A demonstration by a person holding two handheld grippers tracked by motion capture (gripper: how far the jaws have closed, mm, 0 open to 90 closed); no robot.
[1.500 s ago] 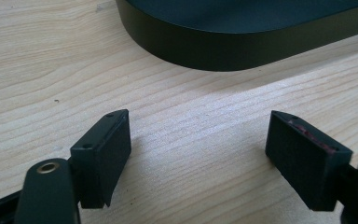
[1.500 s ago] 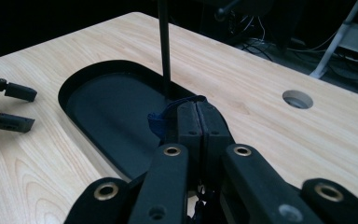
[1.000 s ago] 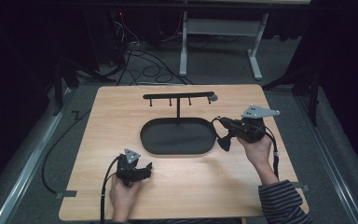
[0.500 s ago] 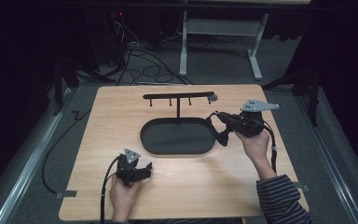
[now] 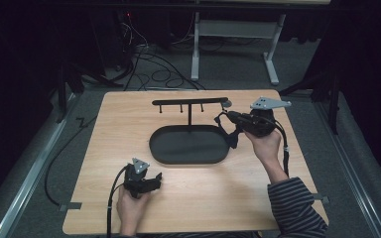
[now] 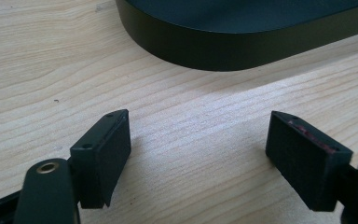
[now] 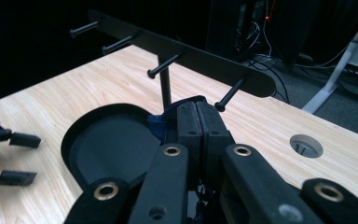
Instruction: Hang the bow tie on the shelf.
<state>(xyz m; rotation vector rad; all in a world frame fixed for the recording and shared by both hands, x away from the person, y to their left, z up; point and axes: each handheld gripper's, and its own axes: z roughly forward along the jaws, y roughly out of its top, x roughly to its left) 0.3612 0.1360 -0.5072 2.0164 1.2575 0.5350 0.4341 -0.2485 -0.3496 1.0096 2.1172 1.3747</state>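
A black stand has an oval tray base (image 5: 188,145) and a crossbar (image 5: 191,101) with several pegs. My right gripper (image 5: 224,118) hovers at the tray's right end, just under the bar's right tip, shut on a dark blue strap-like item (image 5: 232,138) that dangles below it. In the right gripper view the jaws (image 7: 199,116) are pressed together on the blue item (image 7: 157,122), close to the end peg (image 7: 228,98). My left gripper (image 5: 155,179) rests open on the table in front of the tray (image 6: 242,42); nothing lies between its pads (image 6: 107,154).
The wooden table (image 5: 129,124) has a round cable hole (image 7: 306,145) behind the bar's right end. Cables and a desk frame (image 5: 233,29) lie on the floor beyond the far edge. Dark floor surrounds the table.
My right gripper has moved away from me and a little left, up toward the bar's right end, with the dark item still in it. The left gripper has stayed put.
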